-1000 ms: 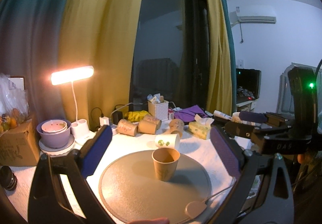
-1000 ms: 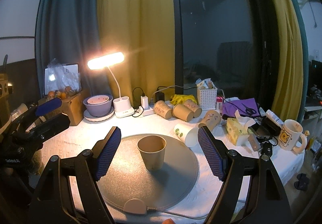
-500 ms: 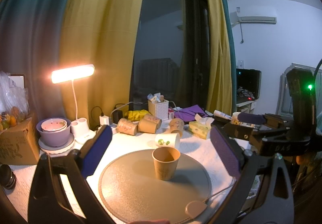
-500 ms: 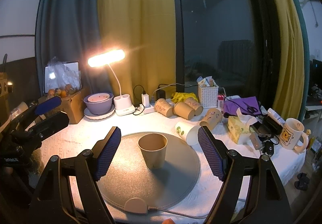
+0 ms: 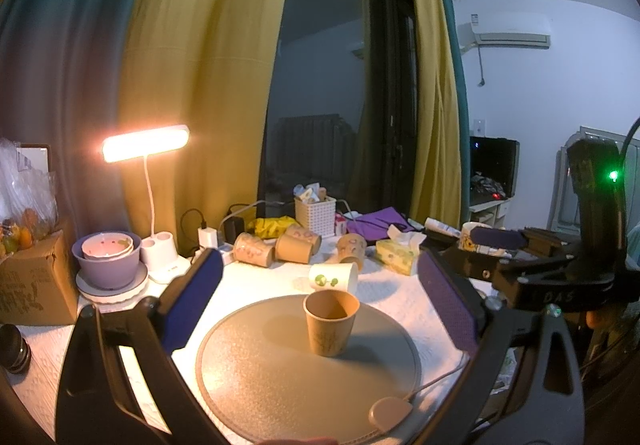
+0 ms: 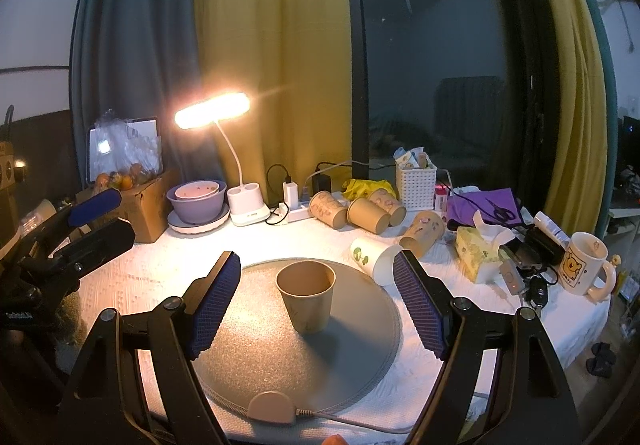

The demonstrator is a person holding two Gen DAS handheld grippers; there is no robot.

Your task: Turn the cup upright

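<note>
A brown paper cup (image 5: 330, 321) stands upright, mouth up, on a round grey mat (image 5: 280, 377); it also shows in the right wrist view (image 6: 307, 295) on the mat (image 6: 348, 357). My left gripper (image 5: 320, 285) is open and empty, held back from the cup and above the mat. My right gripper (image 6: 316, 285) is open and empty, its blue pads either side of the cup but nearer the camera. Each gripper shows in the other's view, the right one (image 5: 496, 237) and the left one (image 6: 92, 205).
A white cup (image 6: 376, 257) lies on its side behind the mat, with several brown cups (image 6: 362, 211) lying beyond. A lit desk lamp (image 6: 212, 115), purple bowls (image 6: 196, 201), a white basket (image 6: 416, 185), tissue box (image 6: 476, 251), mug (image 6: 582, 267) and cardboard box (image 6: 148, 205) ring the table.
Both grippers have drifted slightly; the cup stays upright on the mat and nothing else has moved.
</note>
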